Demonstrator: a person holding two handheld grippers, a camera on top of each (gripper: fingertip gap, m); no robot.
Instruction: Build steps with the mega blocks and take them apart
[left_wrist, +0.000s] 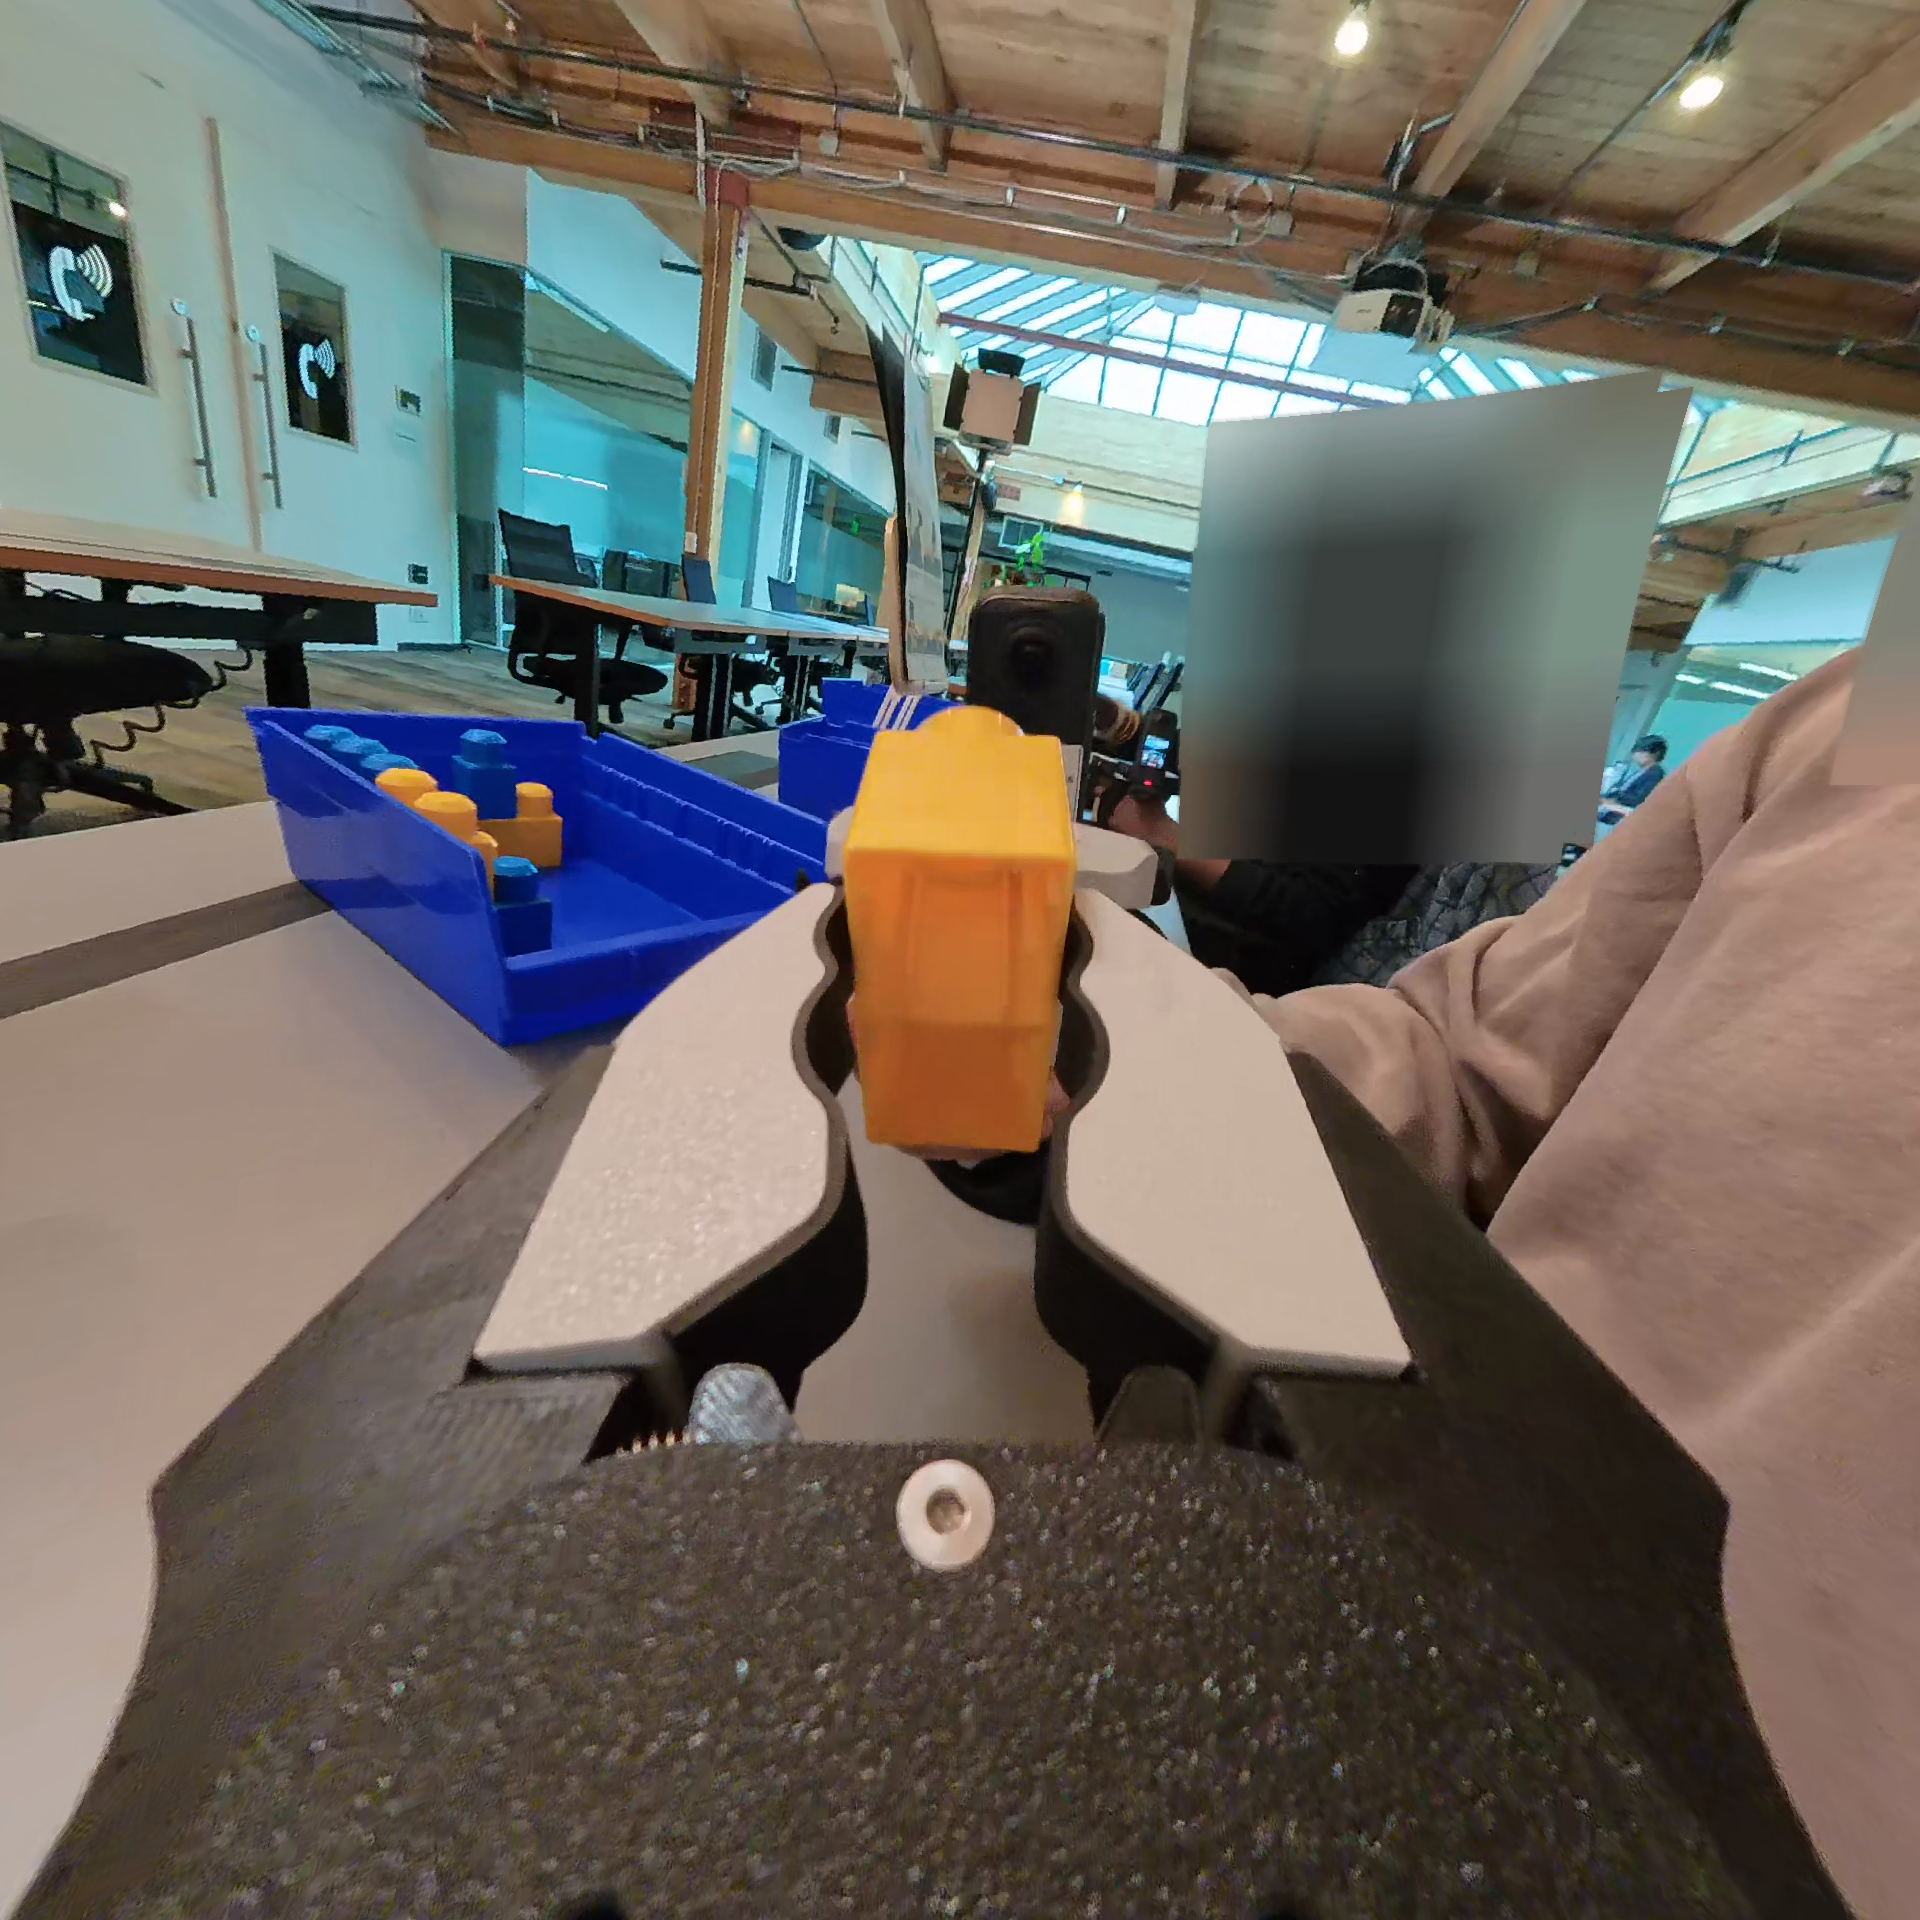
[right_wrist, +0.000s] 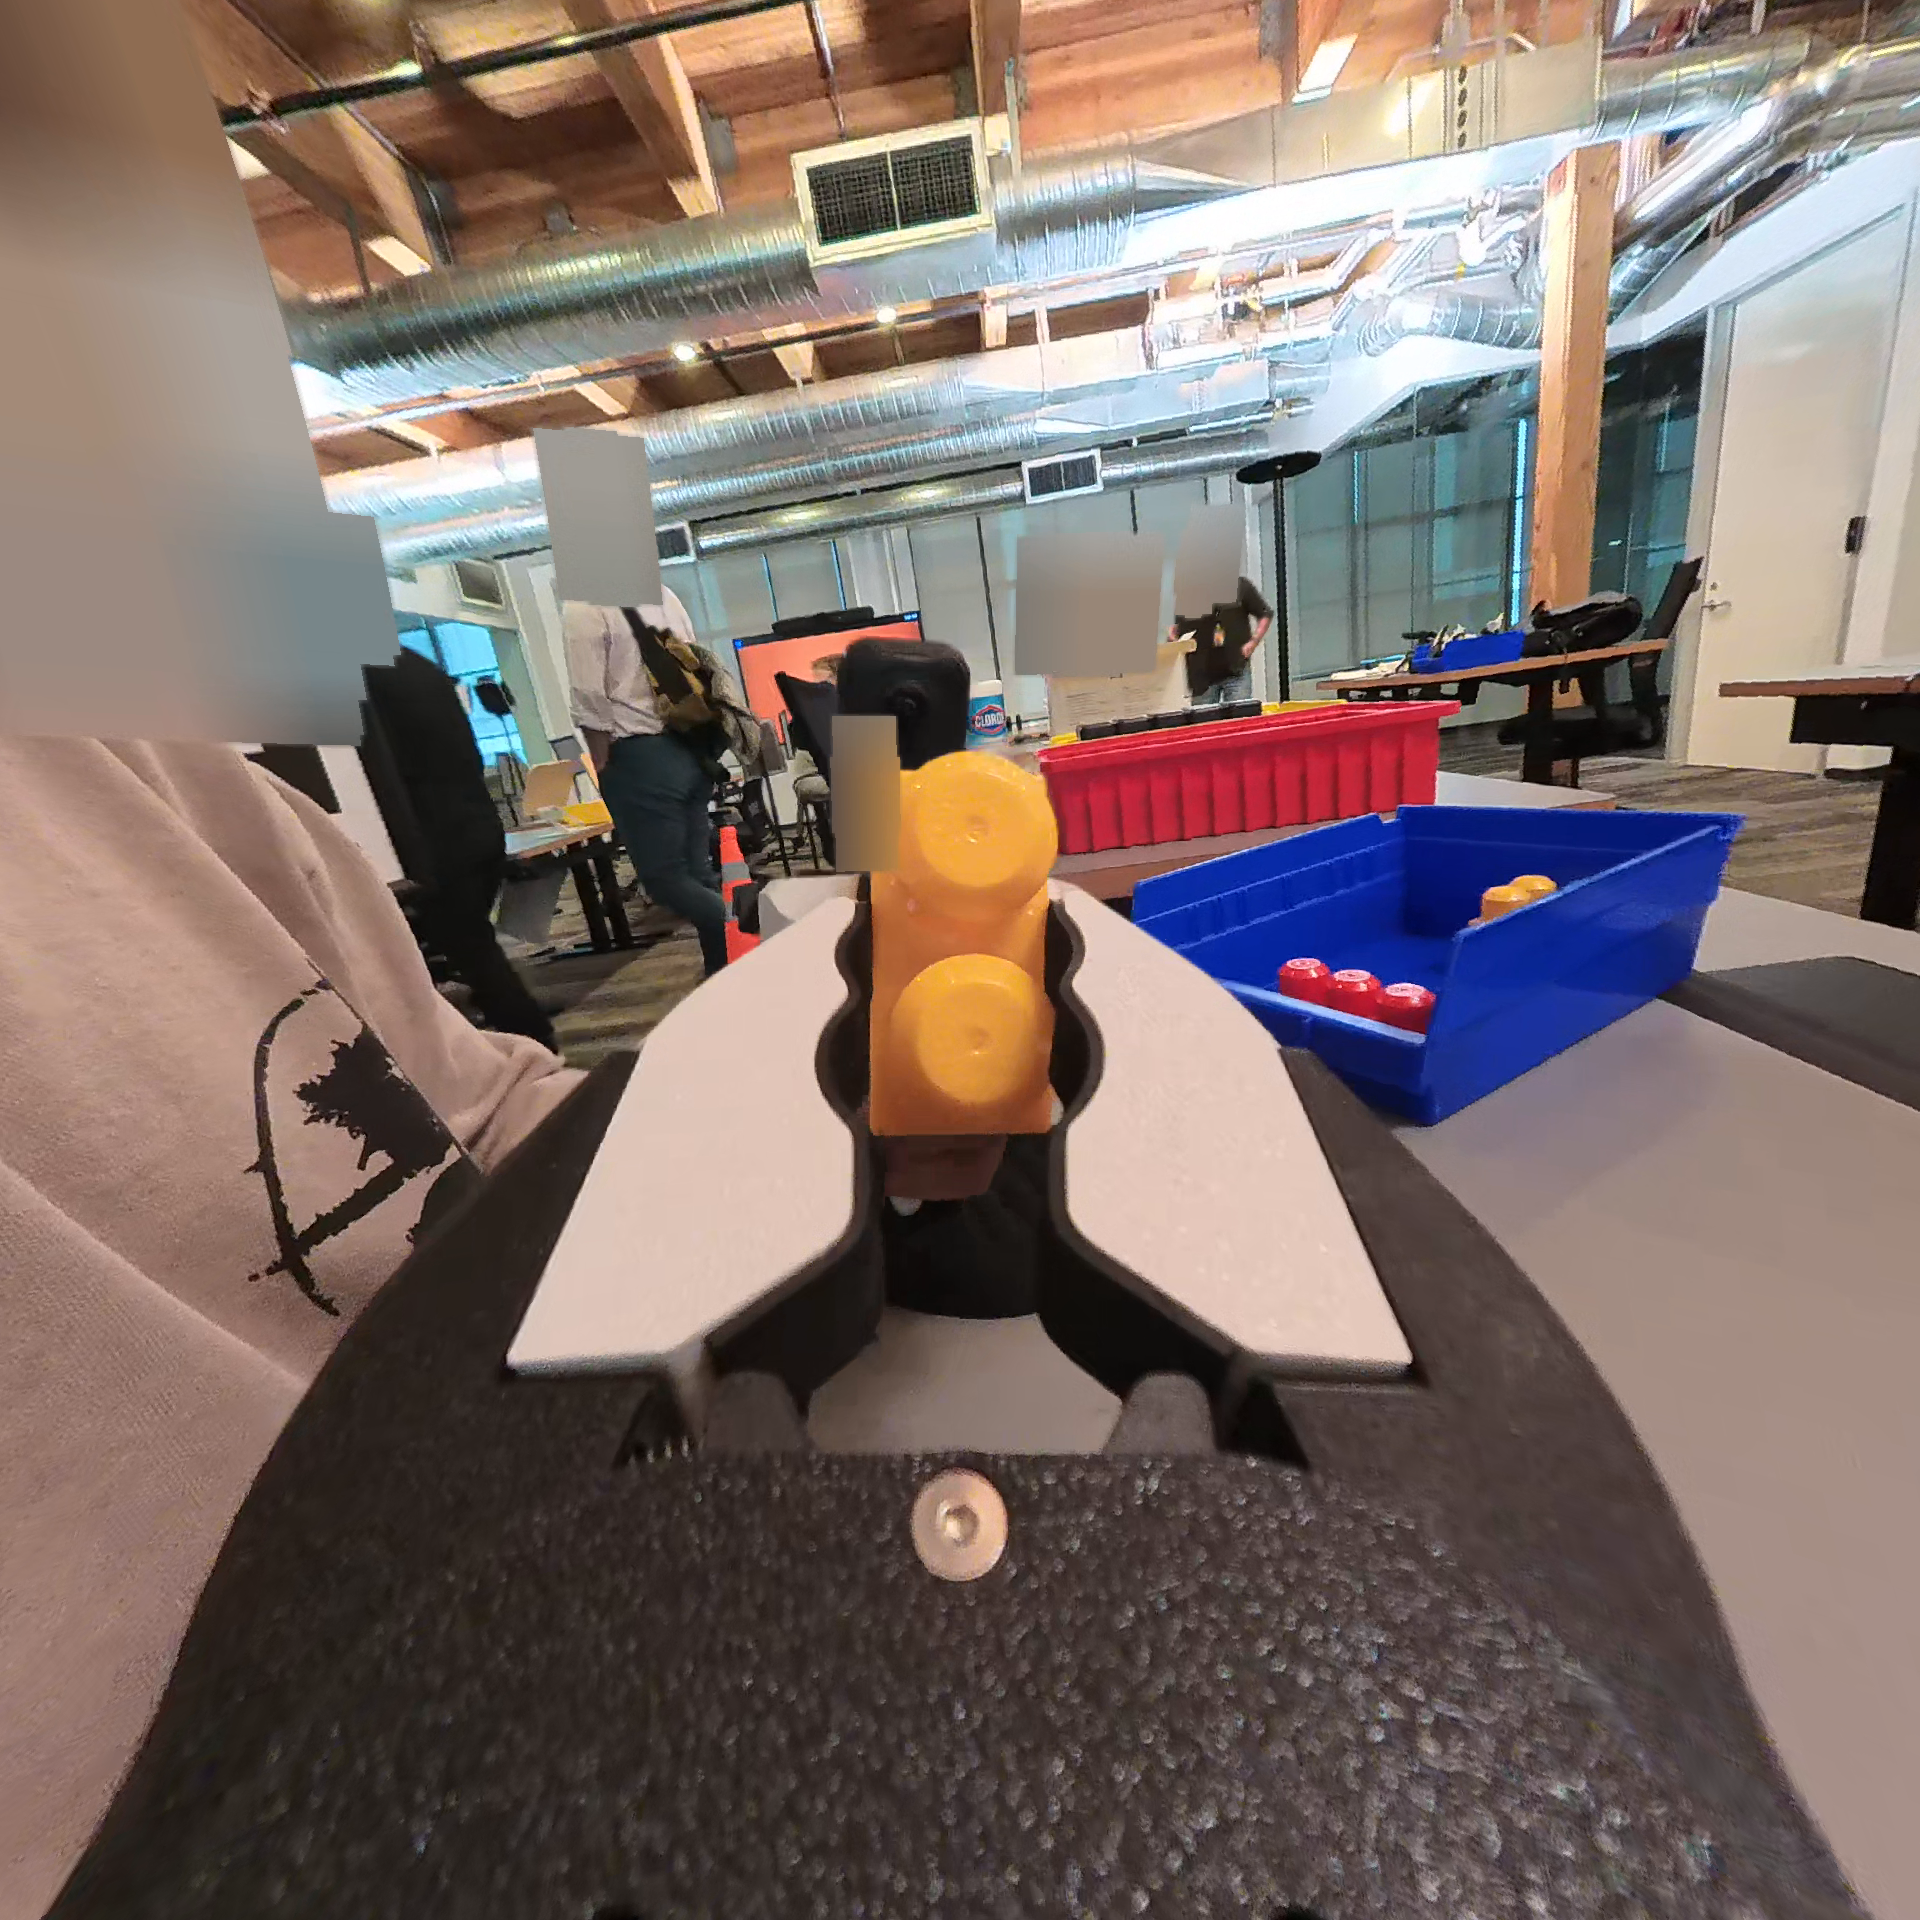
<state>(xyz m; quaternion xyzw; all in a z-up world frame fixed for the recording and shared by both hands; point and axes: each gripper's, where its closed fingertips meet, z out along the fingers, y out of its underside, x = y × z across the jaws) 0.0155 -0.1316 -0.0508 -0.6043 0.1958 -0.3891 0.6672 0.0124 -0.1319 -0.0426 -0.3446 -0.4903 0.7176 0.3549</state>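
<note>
**Both tools gripping yellow block, raised off the surface**

The yellow block (left_wrist: 956, 935) is clear of the surface, held in the air in front of the person. The left tool (left_wrist: 956, 966) pinches it across its flanks; in that view the block shows a plain side with a stud at the far end. The right tool (right_wrist: 961, 997) is likewise closed on a yellow block (right_wrist: 961, 977), studs facing its camera. Each view shows another tool's fingertips beyond the block, so both tools appear to be gripping one piece or two joined ones; which, I cannot tell.

Judgement: the step in hand is a join or a separation carried out in mid-air. Next move calls for a straight push or pull along the stud axis, without twisting.

Room for movement: the surface (left_wrist: 208, 1091) below is bare near the tools. A blue bin (left_wrist: 540, 894) with blue and yellow blocks sits toward its far left edge. A second blue bin (right_wrist: 1455, 997), holding red and yellow pieces, stands to the right, near the far edge. The person's sleeve (left_wrist: 1558, 1039) lies close beside the left tool.
</note>
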